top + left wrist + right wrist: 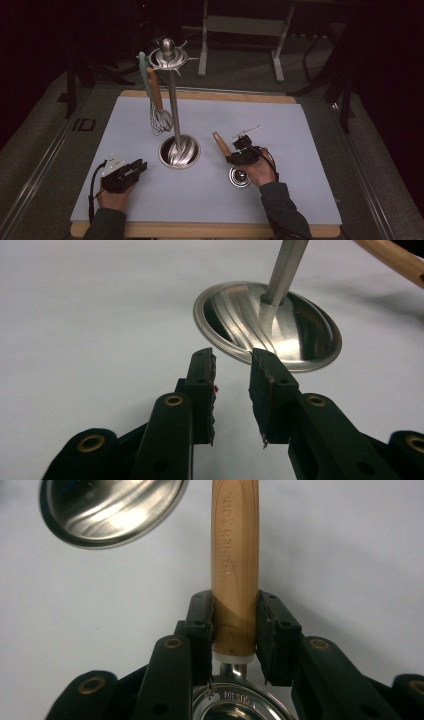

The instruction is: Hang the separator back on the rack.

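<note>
High view: I log a pale mat (210, 190) on a wooden table (200, 230), and on it a steel utensil stand (176, 120) with a round base (179, 151), a whisk (159, 112) hanging from its top ring. My right gripper (239, 156) sits to the right of the base, clamped on the wooden handle (220, 142) of a steel ladle (240, 176); the bowl lies on the mat just under the hand. In the right gripper view both pads press the handle (235, 570) near its lower end, the metal neck just below. My left gripper (134, 170) rests left of the base, jaws parted and holding nothing; the left gripper view shows its tips near the base rim (267, 325).
</note>
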### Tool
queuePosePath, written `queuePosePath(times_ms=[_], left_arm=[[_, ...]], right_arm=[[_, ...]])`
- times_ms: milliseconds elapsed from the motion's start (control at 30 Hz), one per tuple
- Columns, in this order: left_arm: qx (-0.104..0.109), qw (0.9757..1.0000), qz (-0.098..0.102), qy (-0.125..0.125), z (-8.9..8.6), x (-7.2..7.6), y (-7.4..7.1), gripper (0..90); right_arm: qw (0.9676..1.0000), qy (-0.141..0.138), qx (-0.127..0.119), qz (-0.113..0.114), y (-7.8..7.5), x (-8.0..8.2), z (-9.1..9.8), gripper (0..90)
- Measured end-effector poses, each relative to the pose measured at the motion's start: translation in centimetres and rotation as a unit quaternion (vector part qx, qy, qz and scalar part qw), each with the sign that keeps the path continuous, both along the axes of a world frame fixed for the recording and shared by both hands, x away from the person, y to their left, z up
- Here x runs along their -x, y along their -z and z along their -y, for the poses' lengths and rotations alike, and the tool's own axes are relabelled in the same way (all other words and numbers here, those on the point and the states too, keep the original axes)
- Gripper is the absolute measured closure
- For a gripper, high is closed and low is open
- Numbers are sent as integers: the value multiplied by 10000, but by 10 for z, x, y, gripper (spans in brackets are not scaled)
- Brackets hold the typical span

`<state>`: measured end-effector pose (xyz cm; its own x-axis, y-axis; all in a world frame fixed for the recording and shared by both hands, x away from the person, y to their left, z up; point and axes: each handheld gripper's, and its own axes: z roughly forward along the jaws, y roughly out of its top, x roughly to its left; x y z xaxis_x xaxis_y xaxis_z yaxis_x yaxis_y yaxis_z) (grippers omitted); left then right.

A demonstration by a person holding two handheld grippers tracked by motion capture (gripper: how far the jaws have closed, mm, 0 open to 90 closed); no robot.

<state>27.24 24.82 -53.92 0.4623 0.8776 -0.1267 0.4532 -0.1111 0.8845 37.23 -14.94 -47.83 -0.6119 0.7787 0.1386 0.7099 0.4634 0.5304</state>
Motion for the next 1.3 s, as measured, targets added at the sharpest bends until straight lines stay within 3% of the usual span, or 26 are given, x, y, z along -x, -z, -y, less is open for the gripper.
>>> queuePosePath(times_ms=[633,1300], left_arm=[[-1,10000,-2,-11,0,0,0,710],[13,10000,-4,-12,0,0,0,710]], right_arm=[[9977,-73,-310,605,-27,13,1,700],[9911,-161,-684,1135,-55,26,-1,700]])
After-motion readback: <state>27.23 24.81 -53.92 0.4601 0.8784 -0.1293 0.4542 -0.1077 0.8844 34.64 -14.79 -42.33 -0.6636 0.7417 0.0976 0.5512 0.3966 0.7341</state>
